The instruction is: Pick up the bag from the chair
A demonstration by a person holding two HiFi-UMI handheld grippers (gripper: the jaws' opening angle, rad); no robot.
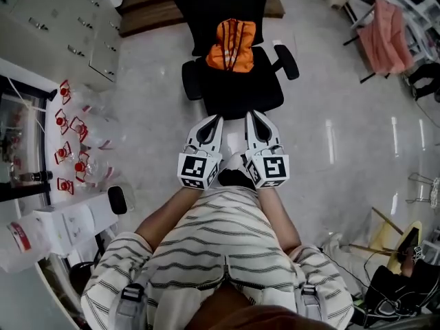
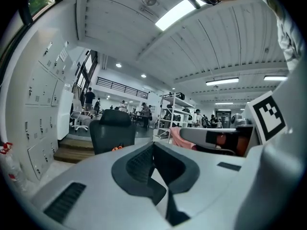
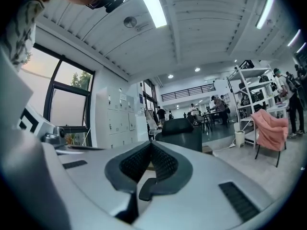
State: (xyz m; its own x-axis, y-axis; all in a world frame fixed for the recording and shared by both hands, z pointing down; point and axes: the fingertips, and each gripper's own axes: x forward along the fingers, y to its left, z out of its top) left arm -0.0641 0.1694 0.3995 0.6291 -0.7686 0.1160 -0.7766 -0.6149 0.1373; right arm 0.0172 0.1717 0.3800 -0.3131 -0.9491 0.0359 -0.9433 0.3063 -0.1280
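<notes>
An orange bag with dark stripes lies on the seat of a black office chair, leaning against the backrest. My left gripper and right gripper are side by side just before the seat's front edge, both pointing at the chair, both shut and empty. In the left gripper view the chair stands ahead past the shut left gripper, with a sliver of the orange bag showing over the jaw. In the right gripper view the chair stands beyond the shut right gripper; the bag is hidden there.
A white table at the left carries several clear items with red parts. Lockers line the far left wall. A wooden step lies behind the chair. A pink cloth hangs over a chair at the far right.
</notes>
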